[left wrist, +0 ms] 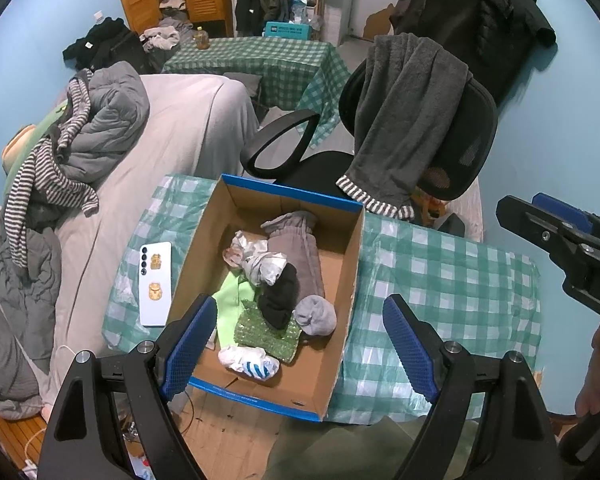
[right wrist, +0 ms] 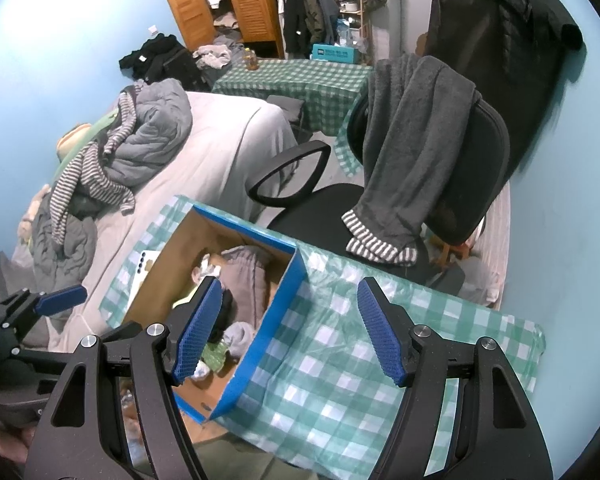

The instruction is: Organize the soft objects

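Note:
A cardboard box with a blue rim (left wrist: 342, 272) (right wrist: 276, 312) sits on a green checked tablecloth. Inside lie soft things: a long grey-brown sock (left wrist: 296, 248), a black sock (left wrist: 280, 296), a rolled grey sock (left wrist: 316, 314), a white and blue sock (left wrist: 250, 362), a green sequined cloth (left wrist: 260, 334), a light green cloth (left wrist: 230, 300) and crumpled white cloths (left wrist: 256, 258). My left gripper (left wrist: 300, 344) hovers open over the box's near end with nothing between its blue pads. My right gripper (right wrist: 288, 332) stands open over the box's right wall and the tablecloth, holding nothing.
A white phone (left wrist: 156, 282) lies on the tablecloth (left wrist: 440, 280) left of the box. A black office chair (left wrist: 420, 120) draped with a grey towel stands behind the table. A bed (left wrist: 172, 136) piled with grey and striped clothes is at left.

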`<state>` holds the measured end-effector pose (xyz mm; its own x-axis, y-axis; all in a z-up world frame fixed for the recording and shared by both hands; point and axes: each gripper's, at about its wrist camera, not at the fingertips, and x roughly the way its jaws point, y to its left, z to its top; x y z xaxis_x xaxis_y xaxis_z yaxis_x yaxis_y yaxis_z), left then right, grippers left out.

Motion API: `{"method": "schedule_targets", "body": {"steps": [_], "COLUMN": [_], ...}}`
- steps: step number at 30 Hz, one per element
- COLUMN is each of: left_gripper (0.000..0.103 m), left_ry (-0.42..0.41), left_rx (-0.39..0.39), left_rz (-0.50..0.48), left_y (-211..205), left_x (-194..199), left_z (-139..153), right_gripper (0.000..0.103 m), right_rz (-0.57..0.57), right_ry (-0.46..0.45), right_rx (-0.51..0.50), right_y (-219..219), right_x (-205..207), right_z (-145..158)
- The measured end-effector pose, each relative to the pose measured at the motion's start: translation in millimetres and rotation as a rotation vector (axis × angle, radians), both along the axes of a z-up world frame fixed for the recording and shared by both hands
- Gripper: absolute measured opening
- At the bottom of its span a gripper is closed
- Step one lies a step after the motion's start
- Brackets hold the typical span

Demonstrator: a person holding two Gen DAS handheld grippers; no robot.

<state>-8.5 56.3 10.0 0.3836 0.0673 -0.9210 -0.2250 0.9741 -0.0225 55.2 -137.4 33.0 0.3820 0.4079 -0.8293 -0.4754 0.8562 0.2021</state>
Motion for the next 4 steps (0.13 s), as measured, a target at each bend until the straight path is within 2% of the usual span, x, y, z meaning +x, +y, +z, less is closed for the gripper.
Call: {"method": "schedule_targets", "body": {"steps": [4], "left_gripper": [0.086], "left_ry": [0.000], "left_rx": [0.002], "left_rz": [0.005], "left_y": [-1.8], "left_x": [3.3], "left_z": [-0.8], "right_gripper": [0.070], "right_rz": [0.000], "right_ry": [0.000], "right_rx": [0.002], "right_y": [-0.3], "right_x": [-1.6], "right_z": [-1.1]}}
